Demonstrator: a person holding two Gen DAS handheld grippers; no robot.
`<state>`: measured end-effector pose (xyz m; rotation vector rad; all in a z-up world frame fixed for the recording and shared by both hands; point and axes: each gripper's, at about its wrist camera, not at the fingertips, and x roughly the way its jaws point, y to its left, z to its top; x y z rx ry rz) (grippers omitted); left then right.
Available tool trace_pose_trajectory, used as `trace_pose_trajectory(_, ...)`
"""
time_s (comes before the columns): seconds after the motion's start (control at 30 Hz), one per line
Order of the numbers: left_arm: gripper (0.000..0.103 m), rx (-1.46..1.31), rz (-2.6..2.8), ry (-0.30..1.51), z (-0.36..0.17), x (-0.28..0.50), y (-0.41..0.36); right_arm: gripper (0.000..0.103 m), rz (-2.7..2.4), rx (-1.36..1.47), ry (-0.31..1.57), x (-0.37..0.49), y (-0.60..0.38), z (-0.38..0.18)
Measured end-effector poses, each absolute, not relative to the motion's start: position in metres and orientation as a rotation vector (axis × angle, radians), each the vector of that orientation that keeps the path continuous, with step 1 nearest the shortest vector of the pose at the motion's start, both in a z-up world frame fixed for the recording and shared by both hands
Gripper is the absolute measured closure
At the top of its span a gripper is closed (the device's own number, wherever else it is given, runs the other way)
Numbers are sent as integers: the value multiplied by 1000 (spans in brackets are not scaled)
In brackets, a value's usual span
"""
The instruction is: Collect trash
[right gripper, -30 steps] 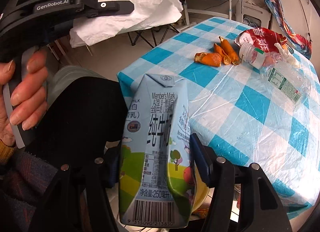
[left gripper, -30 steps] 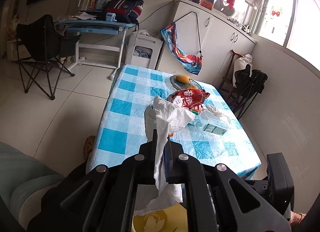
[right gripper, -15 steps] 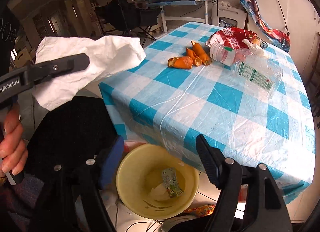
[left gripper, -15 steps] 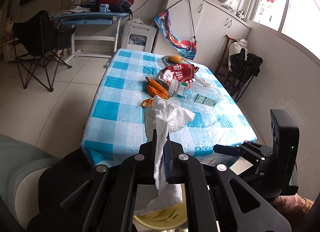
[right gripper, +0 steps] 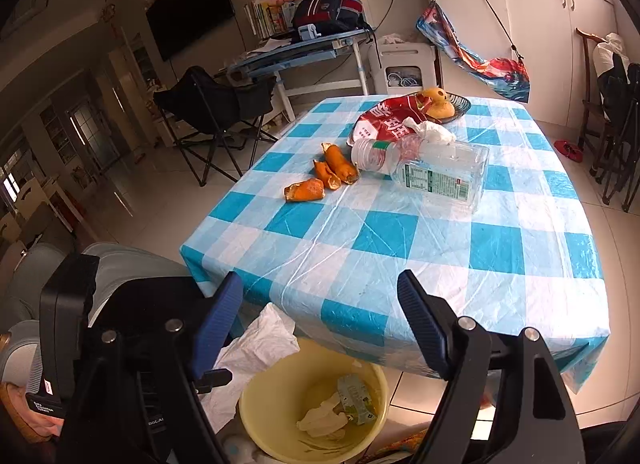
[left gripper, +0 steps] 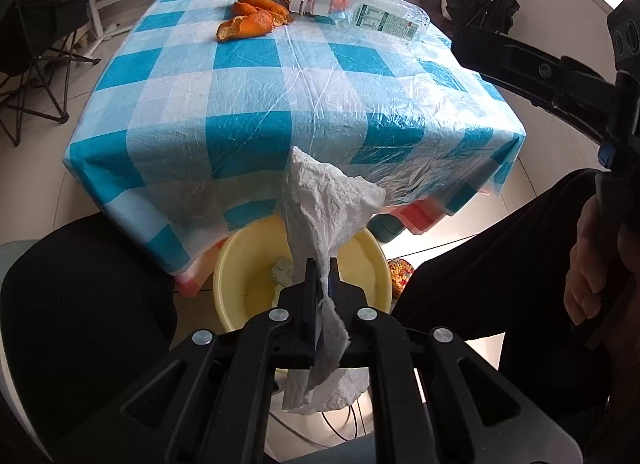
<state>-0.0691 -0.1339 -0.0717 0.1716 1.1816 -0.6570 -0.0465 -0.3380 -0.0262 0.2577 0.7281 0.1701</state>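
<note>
**Tissue held over the bin, right tool free**

Your left tool (left gripper: 320, 284) is closed tight on the tissue (left gripper: 328, 203). The paper is pinched near its middle, so one part stands up in front of the fingers and the other part hangs down behind them. You point the tool steeply down at the bin (left gripper: 372, 252), which stands on the floor under the near edge of the worktop (left gripper: 248, 103). This is why the tissue is there: I judge that once the jaws part it will fall inside, where a carton (right gripper: 356, 398) and some paper already lie.

Your right tool (right gripper: 320, 328) is wide and holds nothing; its jaws have just been opening. It looks out over the worktop, toward what is left to collect: the peels (right gripper: 320, 179), the bottle (right gripper: 436, 173), the red bag (right gripper: 384, 119) and a second tissue (right gripper: 434, 129) resting on the bottle. I think the peels come next, because they lie nearest to you.
</note>
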Motion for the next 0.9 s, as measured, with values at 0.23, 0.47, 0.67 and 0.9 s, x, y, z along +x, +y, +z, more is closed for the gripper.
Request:
trace_pose_trajectory(0.23,87,214,-651,1236,-87,-72,-139,26,168,263,730,-50,-338,-29)
trace_pose_trajectory(0.47,59,162,-594,1140,-70,-64,-126,26,163,259,727,-52,-339,-29)
trace_pose_trajectory(0.67,33,160,-448,840,-22,-68,-107,21,106,199,675,-58,-336,-22)
trace_pose_trajectory(0.9,16,152,-293,614,21,-67,-65,11,7,138,578,-69,-334,-9)
